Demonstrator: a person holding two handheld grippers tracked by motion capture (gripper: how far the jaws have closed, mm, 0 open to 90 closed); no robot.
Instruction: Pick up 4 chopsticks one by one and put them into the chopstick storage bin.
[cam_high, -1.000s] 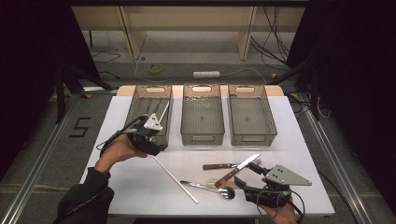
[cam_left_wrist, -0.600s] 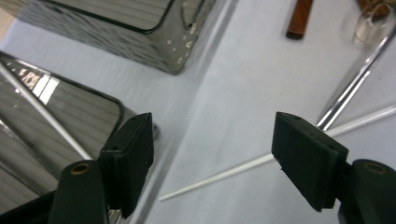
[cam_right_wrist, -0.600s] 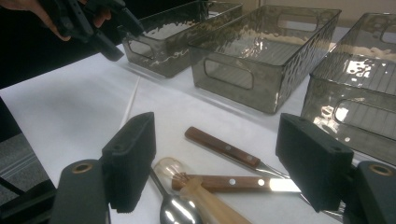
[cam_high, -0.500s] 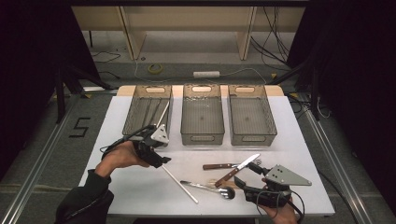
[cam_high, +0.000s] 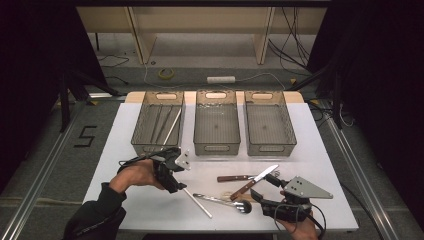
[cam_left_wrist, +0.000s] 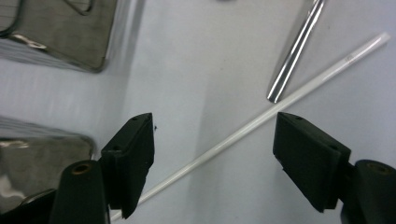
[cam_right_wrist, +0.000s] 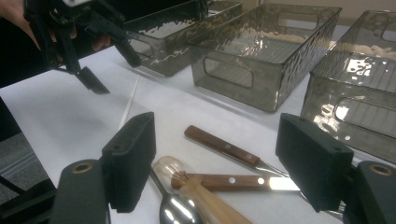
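At the table's left, the left gripper (cam_high: 176, 186) hangs over a thin white rod (cam_high: 197, 202), jaws spread wide and straddling it, pads clear of it. They have just been opening, then eased in a touch; the rod lies between them, ungripped. Rod flat on the white table (cam_high: 320, 150), long axis diagonal: near end under the gripper, far end pointing toward the person's edge and rightward. In the left gripper view the rod (cam_left_wrist: 261, 122) crosses between the jaws from lower left to upper right, a steel handle (cam_left_wrist: 295, 51) just beside its far part. Behind: left bin (cam_high: 157, 125) holding utensils, middle bin (cam_high: 216, 122), right bin (cam_high: 269, 122). Right of the rod: spoon (cam_high: 225, 201), two wood-handled knives (cam_high: 254, 181) crossed. Far right, the right gripper (cam_high: 262, 189) sits low by the knives, jaws wide apart, nothing between the pads.
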